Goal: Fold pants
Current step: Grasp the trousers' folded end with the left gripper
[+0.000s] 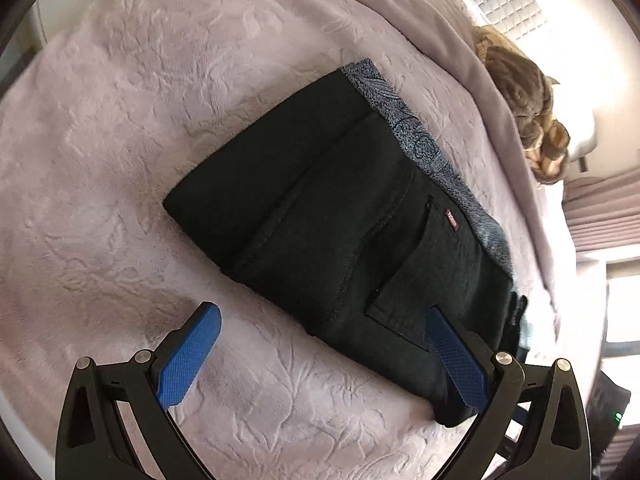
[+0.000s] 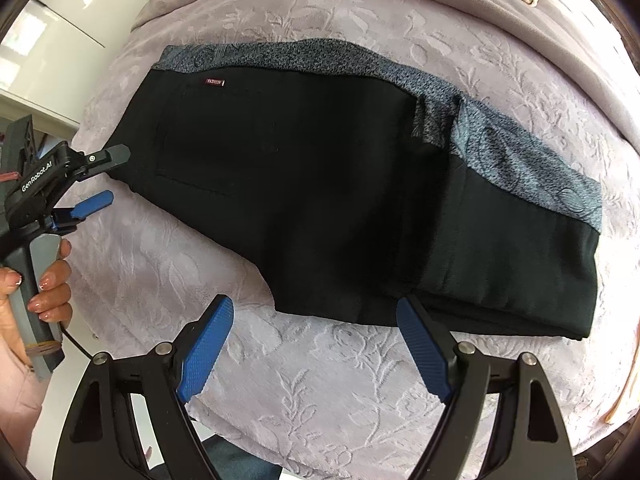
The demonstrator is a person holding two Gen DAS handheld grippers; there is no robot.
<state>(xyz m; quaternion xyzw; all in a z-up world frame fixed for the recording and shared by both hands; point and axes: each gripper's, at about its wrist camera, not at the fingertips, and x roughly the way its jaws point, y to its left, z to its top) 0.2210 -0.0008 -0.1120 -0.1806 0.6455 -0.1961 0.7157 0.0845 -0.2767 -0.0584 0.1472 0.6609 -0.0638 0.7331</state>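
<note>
Black pants (image 1: pixel 320 216) lie folded into a flat bundle on a pale lilac bedspread (image 1: pixel 120 120), with a back pocket and small red label on top and a grey patterned lining along the far edge. They fill the middle of the right wrist view (image 2: pixel 320 200). My left gripper (image 1: pixel 324 320) is open and empty, its right finger over the pants' waist end. It also shows in the right wrist view (image 2: pixel 114 176), open beside the waist end. My right gripper (image 2: pixel 316 312) is open and empty just above the pants' near edge.
The embossed bedspread (image 2: pixel 320 380) covers the whole bed. A brown patterned cushion (image 1: pixel 528 112) lies at the head of the bed under a grey throw (image 1: pixel 400 12). White cabinets (image 2: pixel 60 40) stand beyond the bed's edge. A hand (image 2: pixel 44 284) holds the left gripper's handle.
</note>
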